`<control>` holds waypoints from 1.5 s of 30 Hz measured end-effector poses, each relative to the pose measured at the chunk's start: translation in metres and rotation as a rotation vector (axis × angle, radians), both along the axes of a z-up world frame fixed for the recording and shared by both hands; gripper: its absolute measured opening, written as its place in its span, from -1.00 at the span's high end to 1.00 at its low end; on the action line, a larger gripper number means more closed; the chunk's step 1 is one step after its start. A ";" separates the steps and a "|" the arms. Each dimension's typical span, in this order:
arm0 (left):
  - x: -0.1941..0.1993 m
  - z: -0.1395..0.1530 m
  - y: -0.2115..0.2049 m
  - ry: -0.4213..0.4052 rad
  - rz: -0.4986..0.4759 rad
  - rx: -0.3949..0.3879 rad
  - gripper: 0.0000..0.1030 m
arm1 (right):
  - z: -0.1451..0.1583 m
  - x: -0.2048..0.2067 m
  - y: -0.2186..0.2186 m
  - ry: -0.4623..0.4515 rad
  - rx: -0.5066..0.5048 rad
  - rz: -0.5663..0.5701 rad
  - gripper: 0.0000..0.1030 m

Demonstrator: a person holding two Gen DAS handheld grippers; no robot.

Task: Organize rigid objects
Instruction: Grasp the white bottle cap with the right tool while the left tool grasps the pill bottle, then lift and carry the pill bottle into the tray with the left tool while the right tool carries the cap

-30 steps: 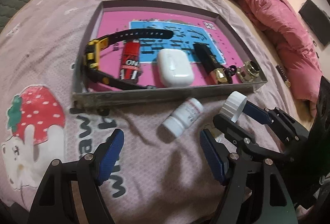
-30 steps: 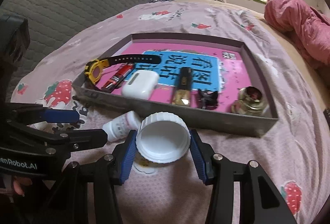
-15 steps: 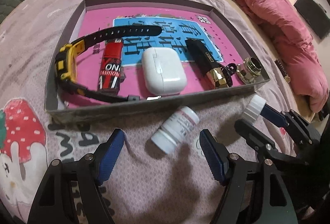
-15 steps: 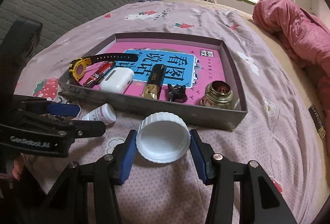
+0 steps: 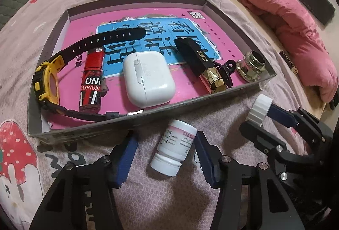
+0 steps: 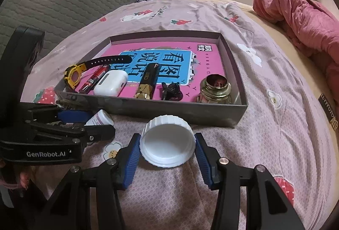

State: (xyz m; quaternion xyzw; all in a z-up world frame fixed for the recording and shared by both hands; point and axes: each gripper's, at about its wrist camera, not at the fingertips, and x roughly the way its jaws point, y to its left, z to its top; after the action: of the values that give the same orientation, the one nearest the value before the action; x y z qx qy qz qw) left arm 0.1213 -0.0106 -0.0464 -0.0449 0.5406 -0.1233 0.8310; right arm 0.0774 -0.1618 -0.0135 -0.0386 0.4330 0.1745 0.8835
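A small white pill bottle [image 5: 174,148] without its cap lies on the bedsheet just in front of the grey tray [image 5: 161,112]. My left gripper [image 5: 165,149] straddles it and its jaws are closing; the right pad is at the bottle's side, the left pad [image 5: 125,158] still stands off it. In the right wrist view the bottle [image 6: 101,118] peeks out between the left gripper's fingers [image 6: 72,115]. My right gripper [image 6: 167,145] is shut on the white screw cap [image 6: 167,146], its hollow side facing the camera, to the bottle's right.
The tray [image 6: 175,110] holds a yellow-and-black watch [image 5: 46,81], a red lighter [image 5: 91,79], a white earbud case [image 5: 148,78], a black-and-gold tube [image 5: 201,62], a black clip [image 6: 171,90] and a glass jar [image 5: 252,65]. A pink quilt [image 5: 275,9] lies at the right.
My left gripper has moved in over the pill bottle and its jaws have narrowed around it. The right gripper, still holding the cap, has shifted slightly to the right.
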 end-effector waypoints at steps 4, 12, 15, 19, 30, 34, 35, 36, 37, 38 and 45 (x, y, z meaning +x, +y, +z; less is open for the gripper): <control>-0.001 -0.001 0.001 -0.006 0.011 0.006 0.01 | 0.000 0.000 -0.001 0.001 0.004 -0.001 0.02; -0.006 0.000 0.008 -0.001 0.044 -0.011 0.42 | -0.001 0.000 -0.001 0.006 0.013 -0.002 0.02; -0.009 -0.001 0.012 0.009 0.056 -0.039 0.43 | -0.001 0.000 0.000 0.010 0.014 0.000 0.02; -0.016 0.001 0.017 0.005 0.072 -0.073 0.44 | 0.000 -0.001 0.003 0.007 0.015 0.008 0.02; -0.026 0.019 0.024 -0.027 0.085 -0.079 0.47 | 0.005 -0.008 0.011 -0.001 0.013 0.029 0.03; -0.030 0.024 0.024 -0.037 0.081 -0.076 0.47 | 0.007 -0.011 0.015 -0.004 0.008 0.042 0.03; -0.031 0.026 0.024 -0.040 0.082 -0.076 0.47 | 0.007 -0.012 0.016 -0.005 0.008 0.045 0.02; -0.032 0.026 0.025 -0.041 0.082 -0.077 0.47 | 0.008 -0.013 0.016 -0.007 0.007 0.047 0.03; -0.032 0.027 0.025 -0.043 0.084 -0.077 0.47 | 0.009 -0.014 0.017 -0.008 0.007 0.049 0.03; -0.033 0.028 0.026 -0.047 0.086 -0.076 0.47 | 0.009 -0.014 0.017 -0.009 0.006 0.050 0.03; -0.040 0.042 0.036 -0.076 0.113 -0.100 0.47 | 0.015 -0.016 0.015 -0.021 0.014 0.044 0.03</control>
State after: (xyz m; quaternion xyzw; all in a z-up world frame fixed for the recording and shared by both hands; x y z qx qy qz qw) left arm 0.0808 0.0254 -0.0040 -0.1120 0.4985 -0.1049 0.8532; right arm 0.0610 -0.1465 0.0017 -0.0437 0.4217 0.1963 0.8841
